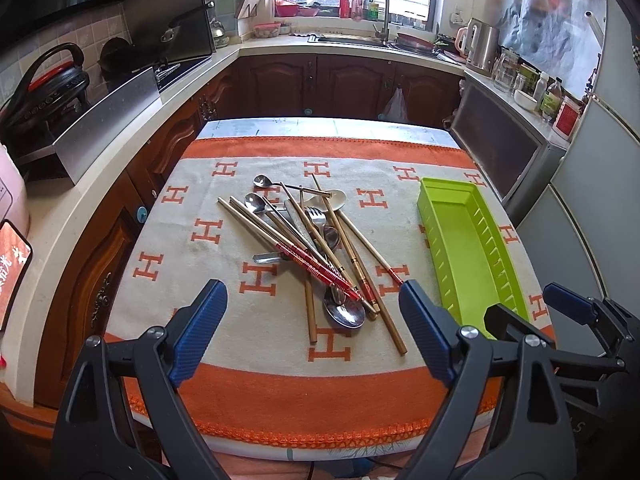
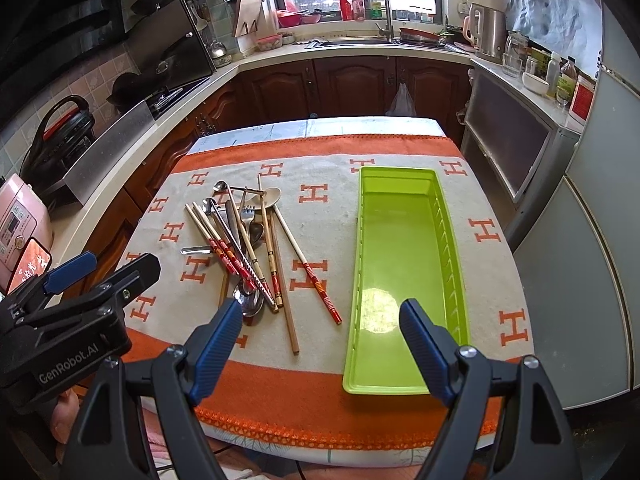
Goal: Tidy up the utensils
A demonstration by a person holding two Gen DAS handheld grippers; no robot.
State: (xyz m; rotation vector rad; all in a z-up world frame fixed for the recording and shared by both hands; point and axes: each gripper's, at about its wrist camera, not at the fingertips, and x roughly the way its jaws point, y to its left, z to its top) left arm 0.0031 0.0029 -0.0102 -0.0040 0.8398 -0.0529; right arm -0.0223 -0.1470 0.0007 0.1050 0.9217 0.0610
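The left hand-held gripper point(image 1: 312, 324) hovered released and empty over the near edge of the desk; the right hand-held gripper point(image 2: 322, 332) was likewise spread wide, holding nothing. Just beyond lay a tangled pile of steel spoons, a fork and wooden chopsticks point(image 1: 316, 248) on an orange-and-cream patterned cloth point(image 1: 192, 208). To its right sat an empty long lime-green plastic tray point(image 2: 400, 248). The thin, stiff, light utensils would likely slip; pinching mid-shaft seemed best.
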